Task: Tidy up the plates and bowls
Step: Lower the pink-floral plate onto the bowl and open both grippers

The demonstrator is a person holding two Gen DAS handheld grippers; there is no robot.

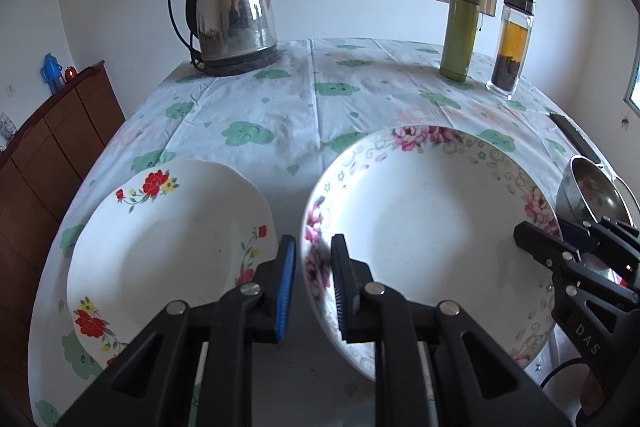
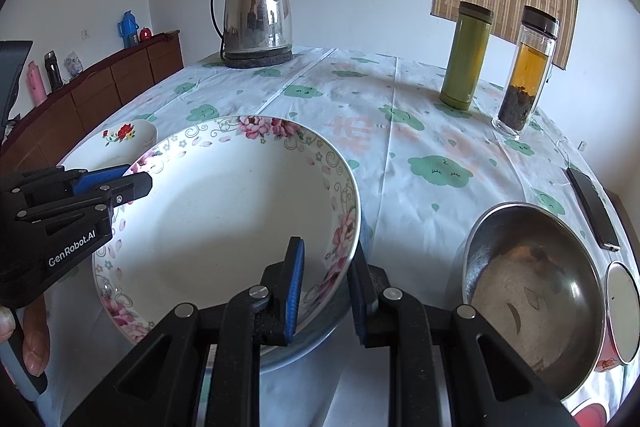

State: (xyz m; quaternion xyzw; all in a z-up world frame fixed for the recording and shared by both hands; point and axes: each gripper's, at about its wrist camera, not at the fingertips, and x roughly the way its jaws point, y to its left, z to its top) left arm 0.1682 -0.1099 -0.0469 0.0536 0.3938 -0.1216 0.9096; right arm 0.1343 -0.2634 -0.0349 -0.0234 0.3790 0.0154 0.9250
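The big plate (image 2: 224, 211) is a deep white dish with pink peonies and grey scrollwork round its rim. It sits near the front of the table (image 2: 432, 155), raised at the near side, with a shadowed gap below its near edge in the right wrist view. Both grippers have it by the rim. The right gripper (image 2: 326, 283) is clamped on the near right edge, one blue pad inside the dish and the other finger outside under the rim. The left gripper (image 1: 314, 275) straddles the opposite edge: its right finger lies over the flowered rim, its blue pad on the outer side, jaws narrow and closed on that rim as far as the pictures show. A hand (image 2: 28, 331) grips the left tool's handle.

Just left of the big plate lies a smaller plate (image 1: 160, 247), white with a wavy edge and red flowers, its near edge close to the left gripper's blue pad. To the right stands a steel bowl (image 2: 536, 295), near the right gripper, and beyond it a red-patterned cup (image 2: 622, 315) at the frame edge. A phone (image 2: 592, 211) lies by the table's right edge. At the far side stand a kettle (image 2: 258, 15), a green flask (image 2: 466, 57) and a glass tea bottle (image 2: 524, 71). The cloth is white with green clouds.
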